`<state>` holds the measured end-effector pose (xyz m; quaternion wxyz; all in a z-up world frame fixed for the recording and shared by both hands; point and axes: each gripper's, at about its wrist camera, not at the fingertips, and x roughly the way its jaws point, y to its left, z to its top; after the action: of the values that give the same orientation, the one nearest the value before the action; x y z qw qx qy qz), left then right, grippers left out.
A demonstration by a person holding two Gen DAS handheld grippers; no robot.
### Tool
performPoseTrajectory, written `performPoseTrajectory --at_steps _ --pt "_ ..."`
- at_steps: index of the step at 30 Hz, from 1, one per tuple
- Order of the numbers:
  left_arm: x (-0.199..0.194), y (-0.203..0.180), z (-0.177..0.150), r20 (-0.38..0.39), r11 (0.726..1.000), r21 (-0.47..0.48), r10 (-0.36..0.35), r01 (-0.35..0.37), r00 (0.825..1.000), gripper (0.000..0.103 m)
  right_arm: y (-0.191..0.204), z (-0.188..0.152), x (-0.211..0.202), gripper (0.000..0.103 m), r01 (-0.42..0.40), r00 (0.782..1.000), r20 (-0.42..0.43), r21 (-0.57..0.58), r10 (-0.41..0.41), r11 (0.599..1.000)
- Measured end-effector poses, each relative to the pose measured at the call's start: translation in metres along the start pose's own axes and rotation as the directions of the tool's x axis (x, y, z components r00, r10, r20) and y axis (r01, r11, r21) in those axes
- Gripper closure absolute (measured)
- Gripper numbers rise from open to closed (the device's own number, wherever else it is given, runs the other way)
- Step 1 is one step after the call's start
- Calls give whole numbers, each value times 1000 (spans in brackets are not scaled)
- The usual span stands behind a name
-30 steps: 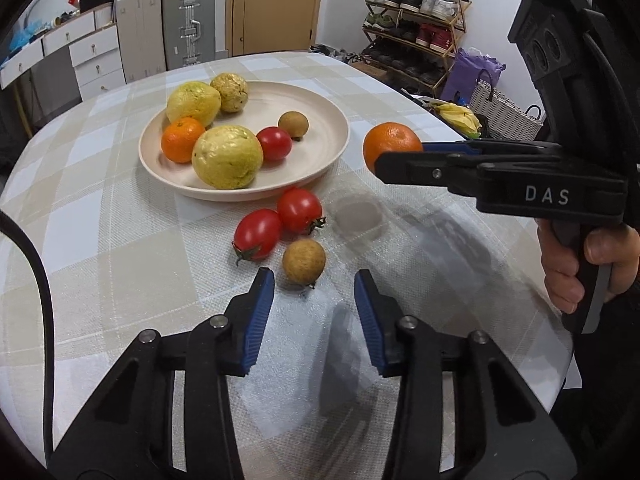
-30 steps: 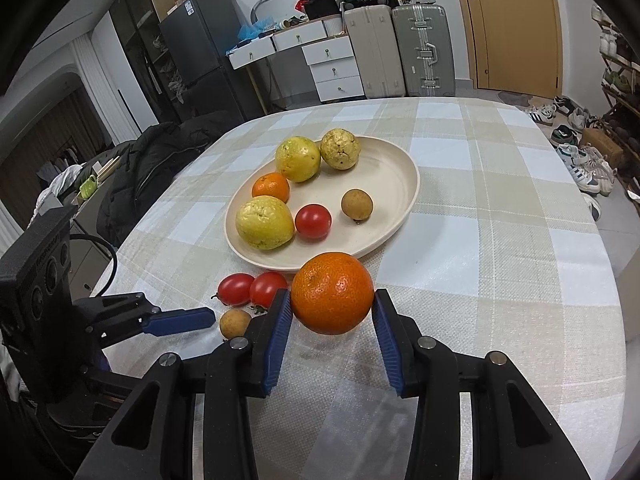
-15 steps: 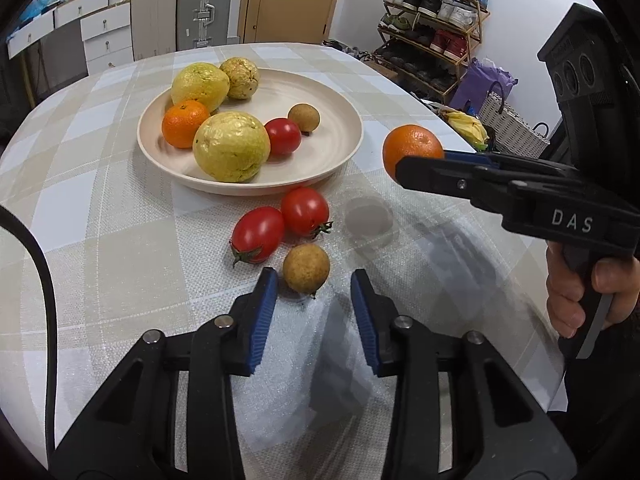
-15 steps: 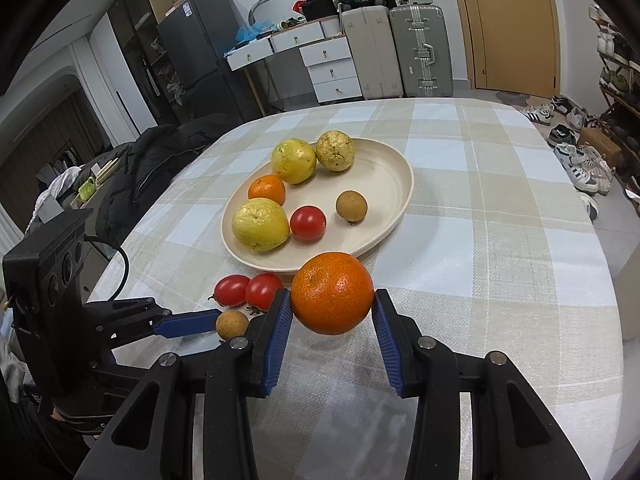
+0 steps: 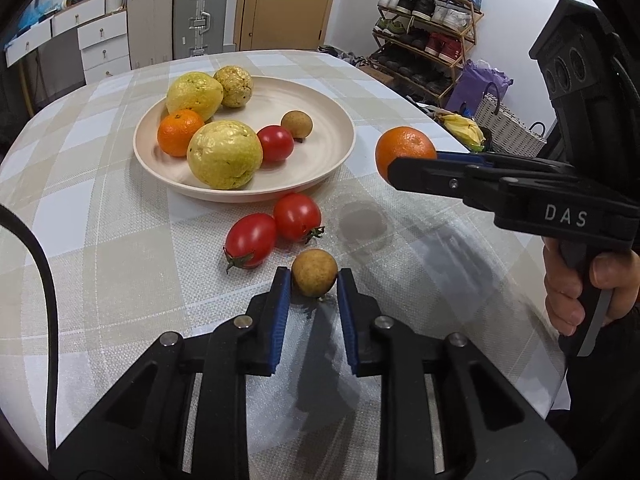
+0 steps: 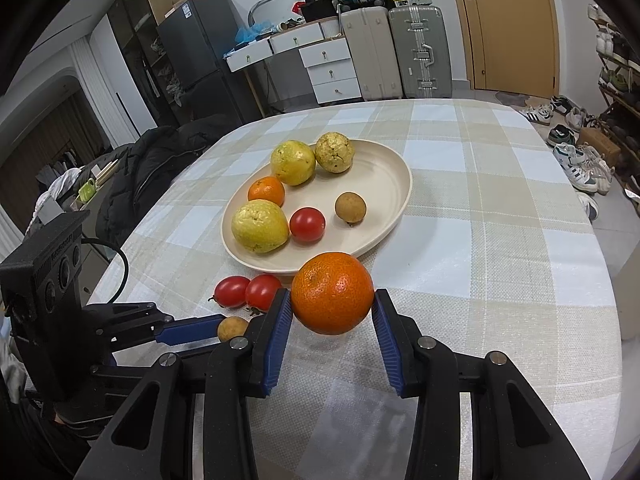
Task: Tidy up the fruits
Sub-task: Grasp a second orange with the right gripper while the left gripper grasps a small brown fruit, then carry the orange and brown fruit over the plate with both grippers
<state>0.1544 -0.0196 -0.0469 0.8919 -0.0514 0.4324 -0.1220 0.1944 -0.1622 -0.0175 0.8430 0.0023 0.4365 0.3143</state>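
A cream plate [image 5: 320, 152] [image 6: 384, 200] holds yellow guavas, a small orange, a tomato and a brown longan. Two tomatoes [image 5: 276, 226] [image 6: 248, 290] lie on the cloth in front of it. My left gripper [image 5: 312, 278] has its blue pads on either side of a loose brown longan [image 5: 314, 272] [image 6: 232, 328] resting on the table, pads at or nearly at its skin. My right gripper [image 6: 332, 306] is shut on a large orange [image 6: 332, 292] [image 5: 404, 152], held above the table just right of the plate.
The round table [image 6: 500, 240] has a checked beige cloth. Its edge runs close on the right of the left wrist view, with a shoe rack [image 5: 428, 36] and basket [image 5: 508, 128] beyond. A chair with a dark jacket [image 6: 152, 168] stands at the far left.
My left gripper moved forward to the loose longan and narrowed around it. My right gripper kept the orange and drifted slightly toward the plate.
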Motion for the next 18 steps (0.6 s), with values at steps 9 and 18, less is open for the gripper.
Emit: performPoseTrajectory --at_steps 9,18 --pt "-10 0 -1 39 1000 8 6 -6 999 82 3 0 -4 61 -11 1000 16 -10 11 1000" --pt "-26 5 3 91 1000 -18 22 -20 996 82 4 2 -13 61 -25 998 53 -10 25 1000"
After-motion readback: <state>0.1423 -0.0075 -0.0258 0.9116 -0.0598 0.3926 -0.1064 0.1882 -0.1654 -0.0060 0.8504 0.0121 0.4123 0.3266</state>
